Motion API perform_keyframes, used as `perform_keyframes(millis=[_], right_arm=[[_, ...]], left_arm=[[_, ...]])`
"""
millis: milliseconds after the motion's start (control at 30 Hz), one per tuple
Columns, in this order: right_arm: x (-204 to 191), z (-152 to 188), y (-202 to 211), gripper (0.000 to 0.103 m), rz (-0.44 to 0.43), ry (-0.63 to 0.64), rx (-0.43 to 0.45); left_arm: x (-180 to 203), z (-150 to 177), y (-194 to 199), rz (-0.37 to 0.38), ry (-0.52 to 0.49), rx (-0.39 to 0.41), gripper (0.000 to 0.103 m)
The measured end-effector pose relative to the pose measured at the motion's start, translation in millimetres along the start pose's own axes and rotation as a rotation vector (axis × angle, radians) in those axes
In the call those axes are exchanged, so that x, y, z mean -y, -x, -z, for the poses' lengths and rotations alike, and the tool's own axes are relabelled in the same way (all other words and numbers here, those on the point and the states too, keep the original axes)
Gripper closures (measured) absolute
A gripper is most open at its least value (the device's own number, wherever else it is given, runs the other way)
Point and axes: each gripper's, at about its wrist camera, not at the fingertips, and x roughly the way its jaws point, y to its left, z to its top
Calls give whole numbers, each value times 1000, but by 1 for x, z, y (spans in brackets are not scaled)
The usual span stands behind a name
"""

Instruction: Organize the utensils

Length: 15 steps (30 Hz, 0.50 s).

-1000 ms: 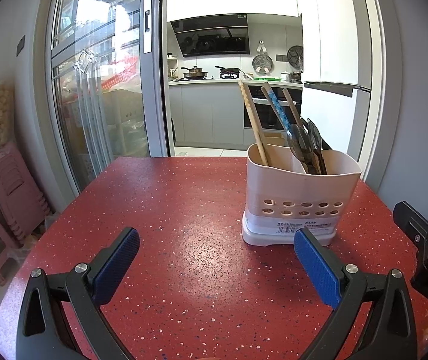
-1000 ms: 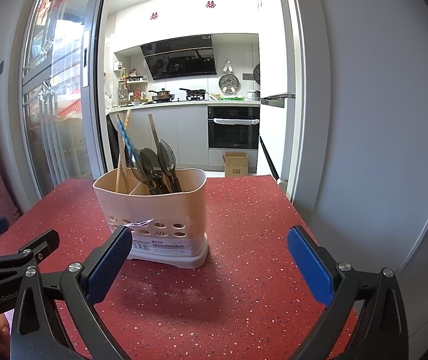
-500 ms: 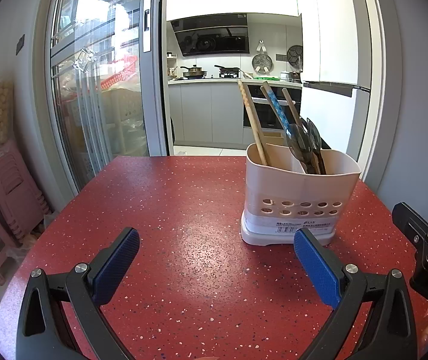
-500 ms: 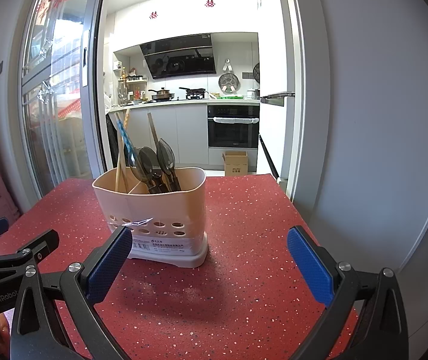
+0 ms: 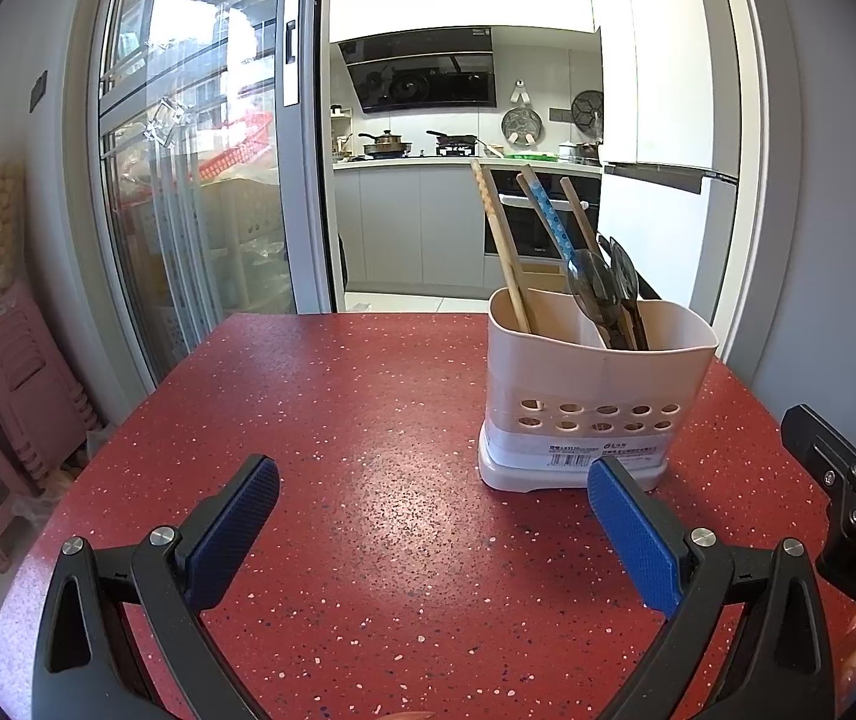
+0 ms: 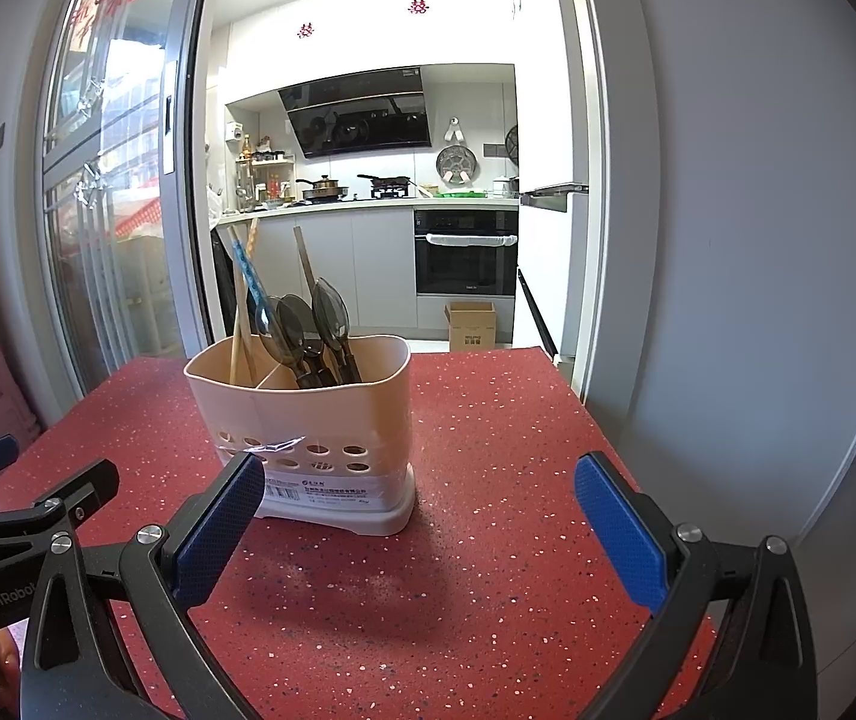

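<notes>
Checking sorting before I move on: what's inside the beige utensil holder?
The utensil holder has two compartments: chopsticks, one blue-patterned, stand in the left; dark spoons stand bowl-up in the right. Its walls hide their lower ends and the bottom.

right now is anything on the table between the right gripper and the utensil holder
Nothing visible. Only bare red speckled tabletop lies between the open right gripper and the beige perforated plastic utensil holder. Its left blue-padded finger is already near the holder's front corner; contact cannot be told.
</notes>
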Motion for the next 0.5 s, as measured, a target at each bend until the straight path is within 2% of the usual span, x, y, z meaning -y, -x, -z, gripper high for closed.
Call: perform_keyframes(millis=[500], right_arm=[[0,-3,2,0,1,1,-3]], left_arm=[[-1,1,0,-3,-7,-6,0]])
